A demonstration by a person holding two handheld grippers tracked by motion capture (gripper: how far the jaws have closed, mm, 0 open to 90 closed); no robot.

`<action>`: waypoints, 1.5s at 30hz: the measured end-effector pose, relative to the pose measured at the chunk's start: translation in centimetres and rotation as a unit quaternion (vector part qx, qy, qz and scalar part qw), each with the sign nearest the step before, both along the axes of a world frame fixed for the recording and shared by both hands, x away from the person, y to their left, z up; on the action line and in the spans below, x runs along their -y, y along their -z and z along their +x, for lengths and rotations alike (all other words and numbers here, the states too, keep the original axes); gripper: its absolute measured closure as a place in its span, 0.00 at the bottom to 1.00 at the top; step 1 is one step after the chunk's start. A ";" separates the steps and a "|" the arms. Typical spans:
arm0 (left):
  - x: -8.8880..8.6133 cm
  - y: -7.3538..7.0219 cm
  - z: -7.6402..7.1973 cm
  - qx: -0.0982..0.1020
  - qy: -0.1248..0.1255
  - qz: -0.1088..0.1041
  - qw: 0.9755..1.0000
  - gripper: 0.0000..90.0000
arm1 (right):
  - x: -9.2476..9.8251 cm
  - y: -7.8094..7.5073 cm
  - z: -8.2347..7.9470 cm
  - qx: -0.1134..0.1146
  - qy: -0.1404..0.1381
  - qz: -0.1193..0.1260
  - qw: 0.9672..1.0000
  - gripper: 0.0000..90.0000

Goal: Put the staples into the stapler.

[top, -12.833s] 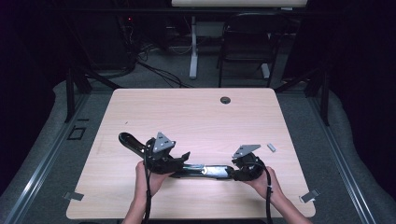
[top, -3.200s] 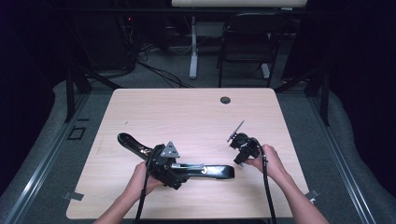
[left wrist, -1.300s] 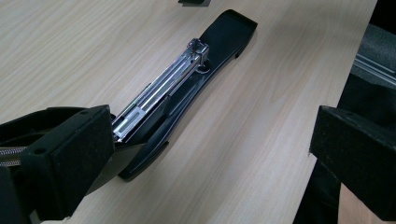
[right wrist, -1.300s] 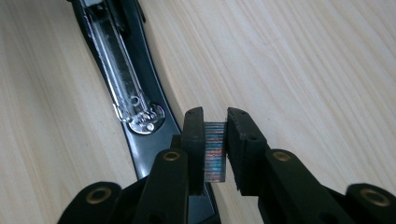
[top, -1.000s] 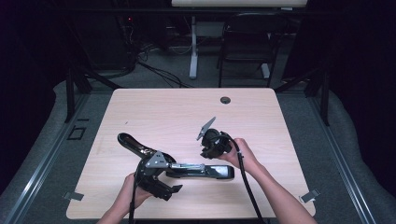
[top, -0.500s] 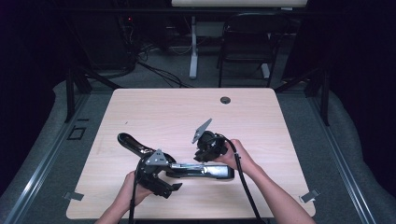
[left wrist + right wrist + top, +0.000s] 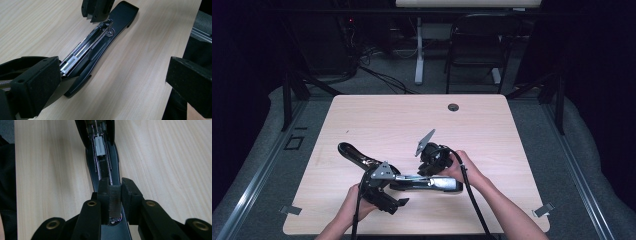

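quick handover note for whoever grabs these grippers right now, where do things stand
Right gripper: shut on a strip of staples, held over the open channel of the stapler.
Left gripper: jaws stand wide; one pad is against the stapler's hinged end, and I cannot tell whether they press.
Stapler lies opened flat on the table, its lid swung back.
Done: stapler opened, strip picked up.
Left: seat the strip in the channel, let go, close the lid.
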State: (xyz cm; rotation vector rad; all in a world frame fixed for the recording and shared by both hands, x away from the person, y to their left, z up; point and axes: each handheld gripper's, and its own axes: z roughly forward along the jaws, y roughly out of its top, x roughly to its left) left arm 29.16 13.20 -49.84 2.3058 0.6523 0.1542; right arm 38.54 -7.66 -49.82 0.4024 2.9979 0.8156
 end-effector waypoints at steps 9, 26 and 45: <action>0.0 0.0 0.1 -0.003 0.000 0.003 1.000 0.00 | -0.5 0.4 -0.2 0.000 -0.007 -0.011 1.000 0.86; 0.2 0.0 0.0 -0.002 0.002 0.007 1.000 0.00 | -0.4 0.8 -0.2 -0.006 -0.012 -0.017 1.000 0.86; 0.3 0.0 0.0 -0.001 0.006 0.010 1.000 0.00 | -0.4 1.1 -0.2 -0.011 -0.020 -0.031 0.999 0.85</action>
